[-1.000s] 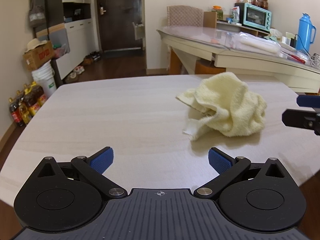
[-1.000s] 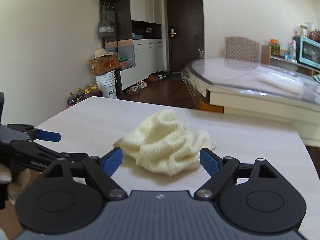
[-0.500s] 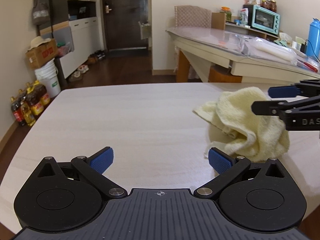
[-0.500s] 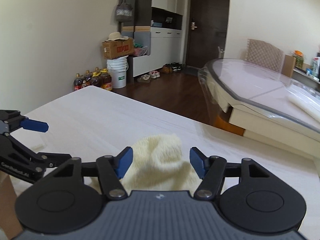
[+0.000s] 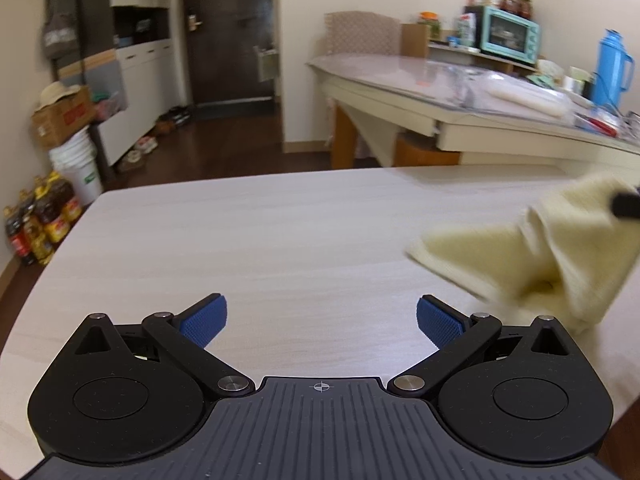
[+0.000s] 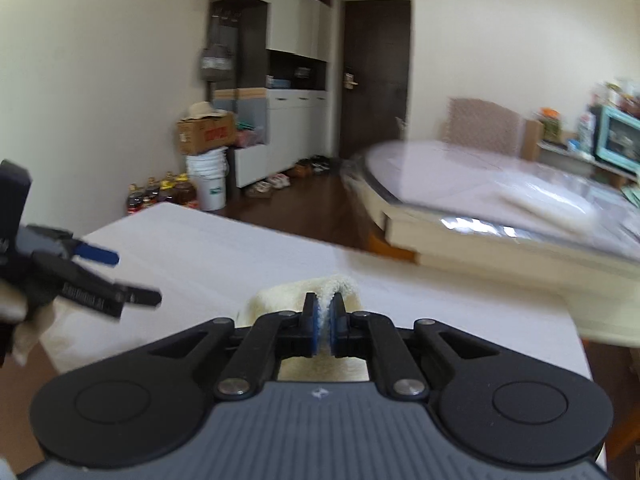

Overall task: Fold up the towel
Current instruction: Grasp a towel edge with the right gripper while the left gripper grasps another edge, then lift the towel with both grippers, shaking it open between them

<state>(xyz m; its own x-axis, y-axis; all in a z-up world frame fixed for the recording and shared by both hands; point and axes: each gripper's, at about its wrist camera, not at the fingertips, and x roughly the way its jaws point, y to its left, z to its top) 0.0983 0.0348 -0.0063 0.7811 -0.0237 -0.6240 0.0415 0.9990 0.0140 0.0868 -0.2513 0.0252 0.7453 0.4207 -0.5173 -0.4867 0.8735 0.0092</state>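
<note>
A pale yellow towel (image 5: 560, 248) hangs bunched at the right of the light wooden table (image 5: 260, 240) in the left wrist view, its top pulled upward and its lower edge trailing on the tabletop. My right gripper (image 6: 325, 322) is shut on a fold of the towel (image 6: 280, 298), pinched between the blue pads. My left gripper (image 5: 320, 320) stands open low over bare table, left of the towel, with nothing between its fingers. In the right wrist view the left gripper (image 6: 120, 280) shows at the far left, open, its tips blurred.
A second table (image 5: 460, 96) with a glass top stands behind, with a teal oven (image 5: 510, 34) and a blue flask (image 5: 612, 68) at its far end. Bottles (image 5: 36, 220), a white bucket (image 5: 78, 168) and a cardboard box sit on the floor at left.
My right gripper has gone from open to shut on the towel and is lifting it. The towel has shifted right in the left wrist view.
</note>
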